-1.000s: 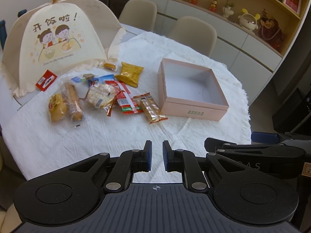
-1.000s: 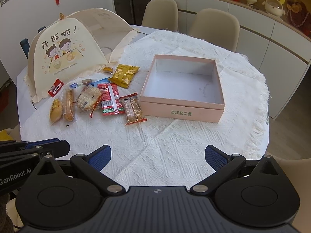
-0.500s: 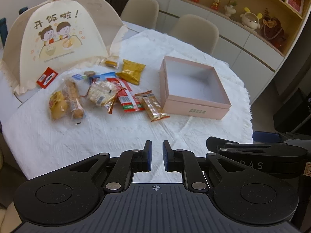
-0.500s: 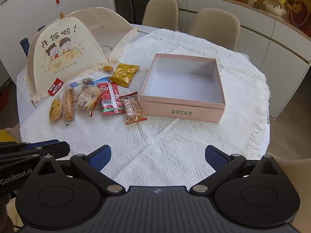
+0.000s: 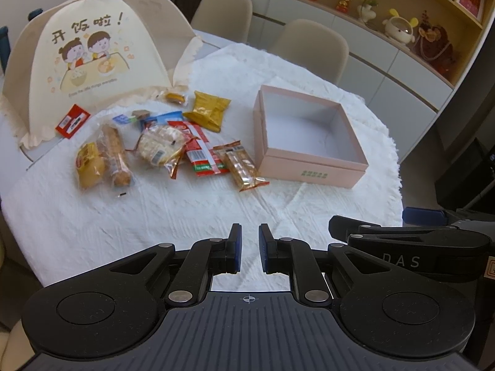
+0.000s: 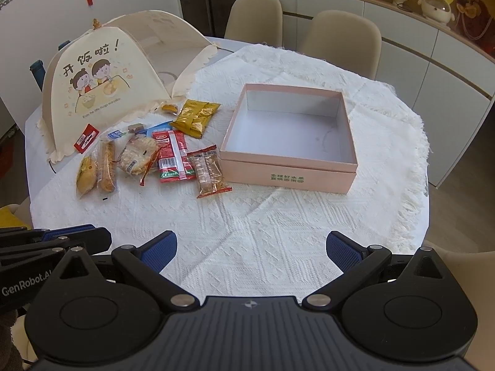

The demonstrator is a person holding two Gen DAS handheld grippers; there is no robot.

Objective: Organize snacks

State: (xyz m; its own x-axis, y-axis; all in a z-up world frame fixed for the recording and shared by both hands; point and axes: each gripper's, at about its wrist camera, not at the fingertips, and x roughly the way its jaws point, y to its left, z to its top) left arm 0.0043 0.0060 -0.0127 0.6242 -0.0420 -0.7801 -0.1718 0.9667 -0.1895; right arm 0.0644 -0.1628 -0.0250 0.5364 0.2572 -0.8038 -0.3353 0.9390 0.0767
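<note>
An empty pink box (image 5: pixel 312 162) (image 6: pixel 287 174) stands open on the white tablecloth. Left of it lie several wrapped snacks: a clear-wrapped bar (image 5: pixel 244 167) (image 6: pixel 210 170), a red packet (image 5: pixel 199 148) (image 6: pixel 171 154), a round cracker pack (image 5: pixel 157 147) (image 6: pixel 137 154), a gold pouch (image 5: pixel 207 109) (image 6: pixel 195 116) and two bread rolls (image 5: pixel 102 160) (image 6: pixel 96 167). My left gripper (image 5: pixel 248 247) hovers over the table's near edge, shut with nothing between its blue pads. My right gripper (image 6: pixel 251 249) hangs beside it, open and empty, well short of the snacks and the box.
A cream mesh food cover (image 5: pixel 89 58) (image 6: pixel 102 83) with a cartoon print stands at the back left; a small red packet (image 5: pixel 72 120) lies at its hem. Two beige chairs (image 6: pixel 343 40) stand behind the round table, and a cabinet with shelf ornaments (image 5: pixel 402 27) lines the right wall.
</note>
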